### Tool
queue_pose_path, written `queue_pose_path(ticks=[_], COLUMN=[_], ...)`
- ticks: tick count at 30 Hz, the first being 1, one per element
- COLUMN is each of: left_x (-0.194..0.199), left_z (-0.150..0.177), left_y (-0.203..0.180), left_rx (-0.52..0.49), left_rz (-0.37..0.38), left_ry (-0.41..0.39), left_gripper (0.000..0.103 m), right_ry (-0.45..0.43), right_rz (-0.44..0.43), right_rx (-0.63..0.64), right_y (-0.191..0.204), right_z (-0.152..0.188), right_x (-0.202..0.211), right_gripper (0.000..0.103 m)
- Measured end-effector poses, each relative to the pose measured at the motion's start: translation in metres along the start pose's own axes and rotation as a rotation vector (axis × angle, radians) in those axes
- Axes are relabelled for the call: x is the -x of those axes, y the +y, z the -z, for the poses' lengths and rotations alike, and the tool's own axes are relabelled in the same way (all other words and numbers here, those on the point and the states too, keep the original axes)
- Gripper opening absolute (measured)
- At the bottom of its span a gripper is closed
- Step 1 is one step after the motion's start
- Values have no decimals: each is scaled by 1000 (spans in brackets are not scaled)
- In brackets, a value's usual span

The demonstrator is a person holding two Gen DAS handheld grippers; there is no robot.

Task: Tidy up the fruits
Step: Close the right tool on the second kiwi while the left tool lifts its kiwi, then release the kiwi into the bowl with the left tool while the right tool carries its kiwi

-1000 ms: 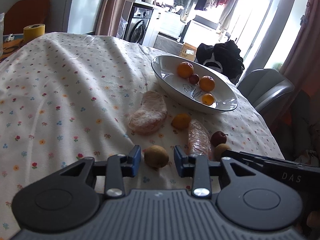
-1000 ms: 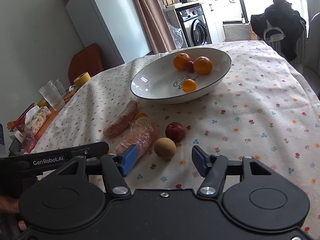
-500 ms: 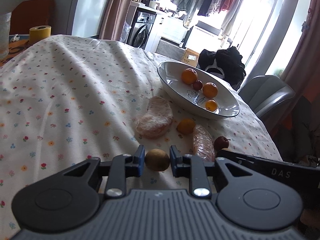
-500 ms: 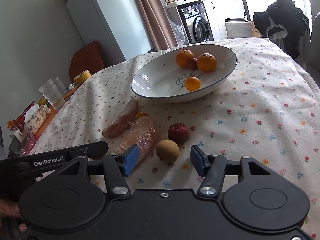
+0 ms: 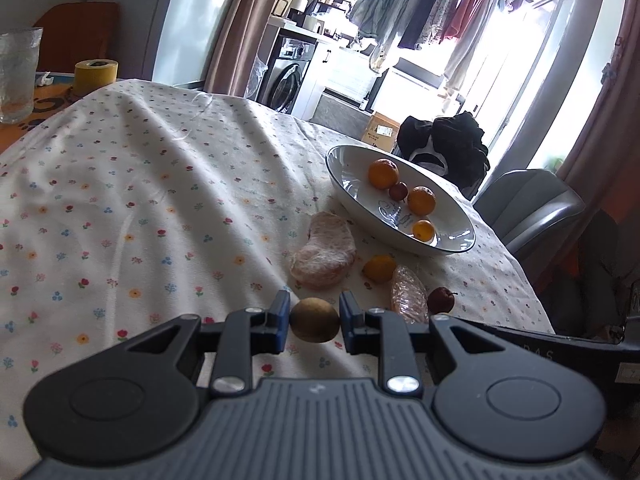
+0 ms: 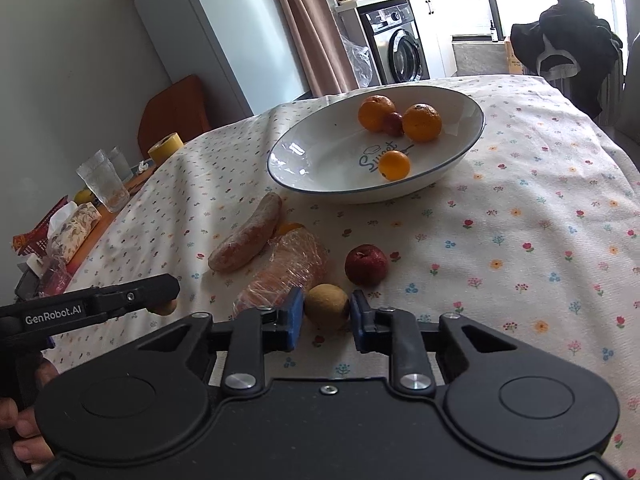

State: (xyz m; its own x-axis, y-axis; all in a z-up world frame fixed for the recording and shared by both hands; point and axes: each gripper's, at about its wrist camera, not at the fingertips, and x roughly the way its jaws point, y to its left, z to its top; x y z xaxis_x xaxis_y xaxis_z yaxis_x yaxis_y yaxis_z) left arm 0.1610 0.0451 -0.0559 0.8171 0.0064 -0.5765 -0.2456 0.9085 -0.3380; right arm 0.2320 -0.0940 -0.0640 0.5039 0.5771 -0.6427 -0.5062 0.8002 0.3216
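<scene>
Floral-cloth desk (image 5: 120,200), washing machine and hung laundry behind. Low centre of the left wrist view: grips a round brown fruit (image 5: 315,322) in the left tongs (image 5: 314,311), pads tight on both its sides. Low centre of the right wrist view: clamps a second brown fruit (image 6: 327,304) in the right tongs (image 6: 326,314), closed on it. Just beyond: red apple (image 6: 366,264), film-wrapped piece (image 6: 288,272), peeled segment (image 6: 248,236), small orange (image 5: 379,268). Further up, right of centre: white bowl (image 6: 320,160) holding three oranges and a dark red fruit.
</scene>
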Motion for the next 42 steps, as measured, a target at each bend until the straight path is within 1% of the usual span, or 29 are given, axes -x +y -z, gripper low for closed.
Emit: queue_pose_path(ticks=[8, 21, 32, 42], left_x=[8, 12, 0, -16], left_z=[-5, -19, -33, -48], left_y=[-3, -22, -39, -60], left_rx=[-6, -45, -81, -128], left_rz=[4, 18, 28, 40], left_ry=[-19, -52, -61, -63], left_gripper=[24, 24, 24, 24], right_ry=[-16, -59, -99, -146], right_rz=[24, 25, 35, 37], right_rx=[25, 30, 29, 36], right_y=[10, 11, 4, -1], right_z=[1, -6, -19, -43], right_x=[8, 22, 34, 37], right_gripper=[24, 24, 24, 24])
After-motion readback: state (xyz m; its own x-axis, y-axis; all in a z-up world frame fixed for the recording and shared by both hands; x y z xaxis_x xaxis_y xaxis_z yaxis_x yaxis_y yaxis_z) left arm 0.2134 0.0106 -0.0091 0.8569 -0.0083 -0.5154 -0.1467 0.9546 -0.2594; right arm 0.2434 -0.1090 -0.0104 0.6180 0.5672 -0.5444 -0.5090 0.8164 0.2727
